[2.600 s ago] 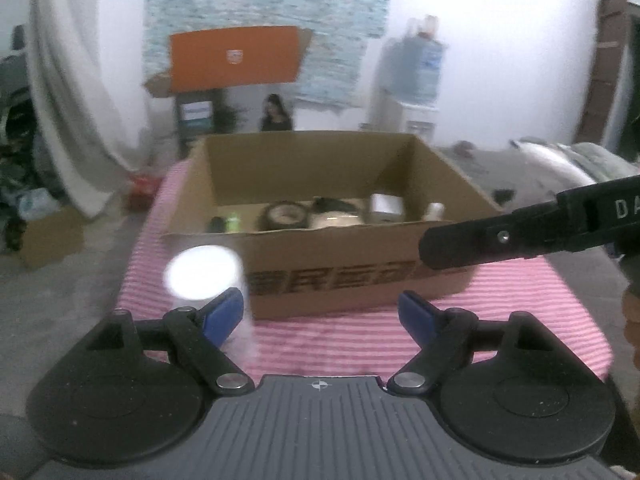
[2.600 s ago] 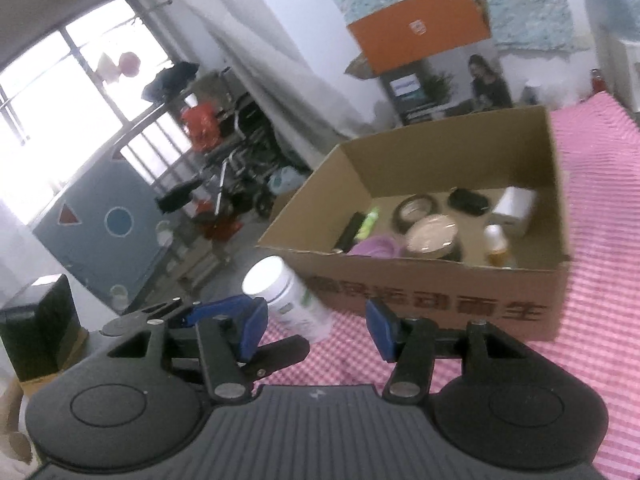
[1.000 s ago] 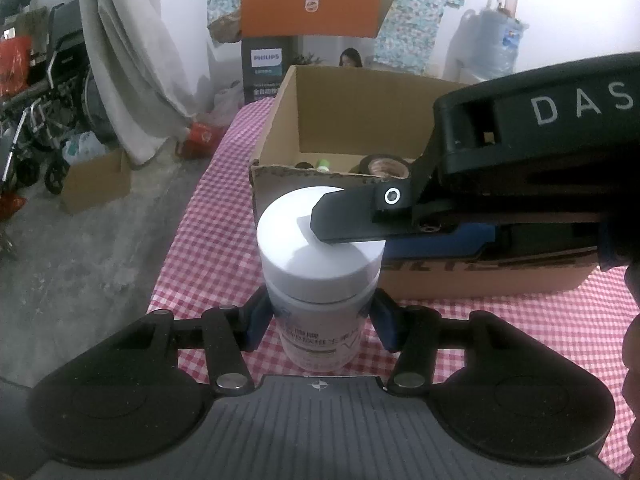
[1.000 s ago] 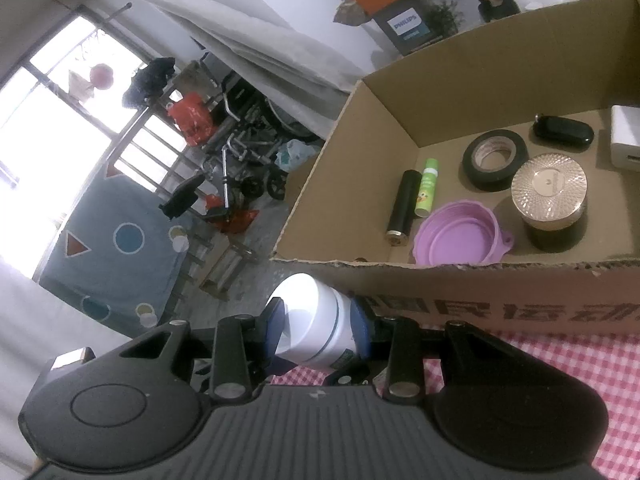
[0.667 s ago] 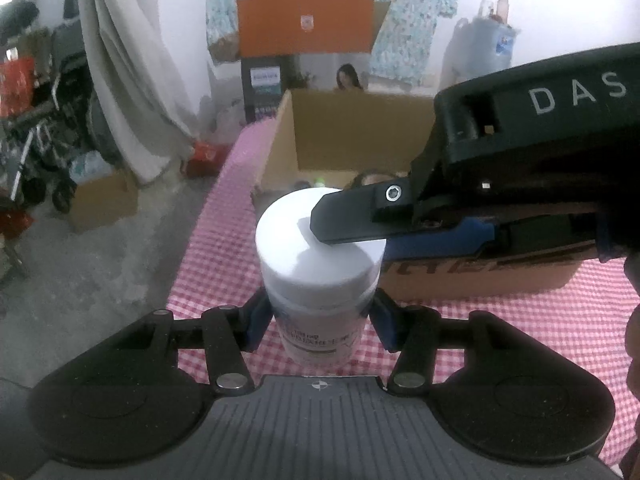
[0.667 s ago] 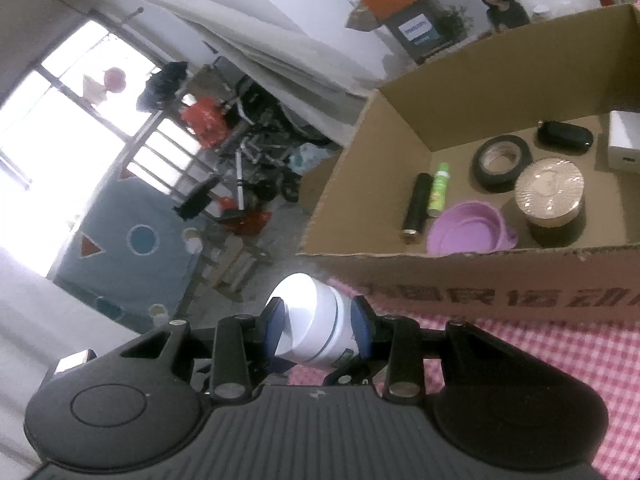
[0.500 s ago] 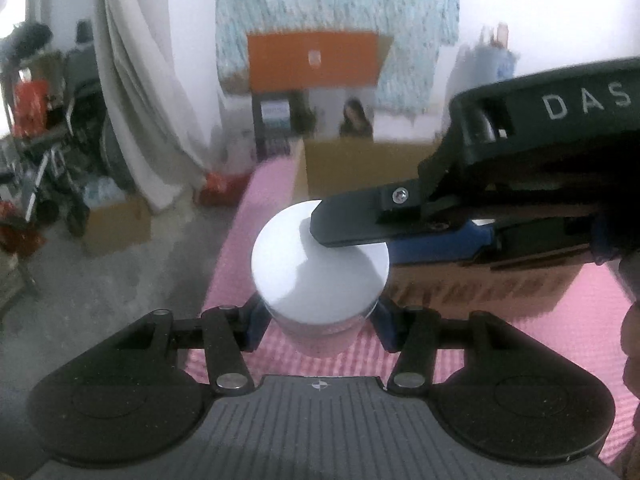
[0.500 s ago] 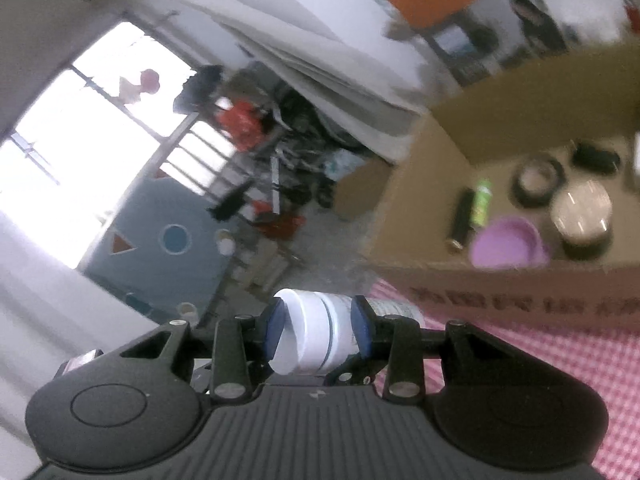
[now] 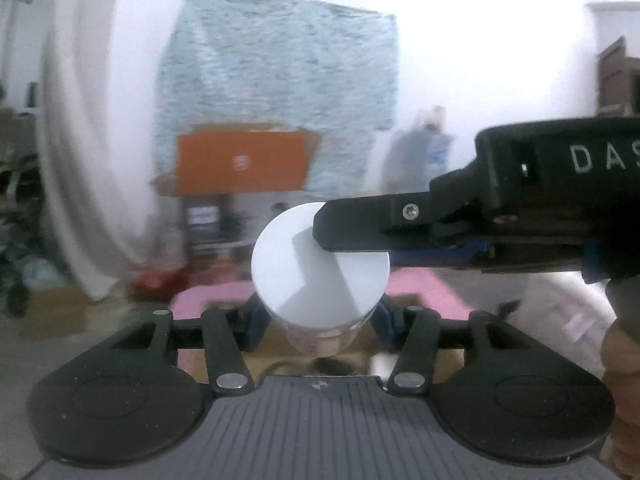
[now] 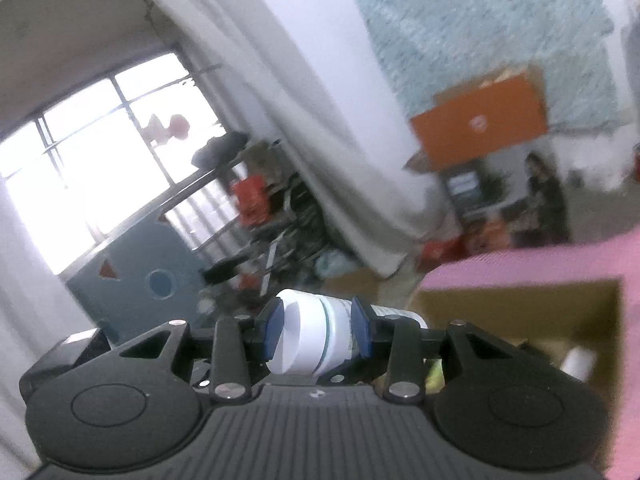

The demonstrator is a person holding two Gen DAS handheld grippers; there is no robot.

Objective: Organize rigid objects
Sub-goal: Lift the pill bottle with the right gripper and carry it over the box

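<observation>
We grip the white bottle (image 9: 320, 268) with both jaws, left gripper (image 9: 318, 322) and right gripper (image 10: 316, 338), above the cardboard box (image 10: 520, 312).

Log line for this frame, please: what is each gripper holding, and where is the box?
left gripper: shut on white jar body | right gripper: shut on its cap end | cardboard box: below, blurred

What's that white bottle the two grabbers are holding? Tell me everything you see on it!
The white bottle is a round plastic-looking jar with a flat, plain white lid and a paler body bearing a printed label too blurred to read. A thin teal line rings it just below the lid. The left gripper pinches the body between blue pads, lid facing the camera. The right gripper clamps the lid end from the side. It is held in the air above the open cardboard box on the pink cloth.
</observation>
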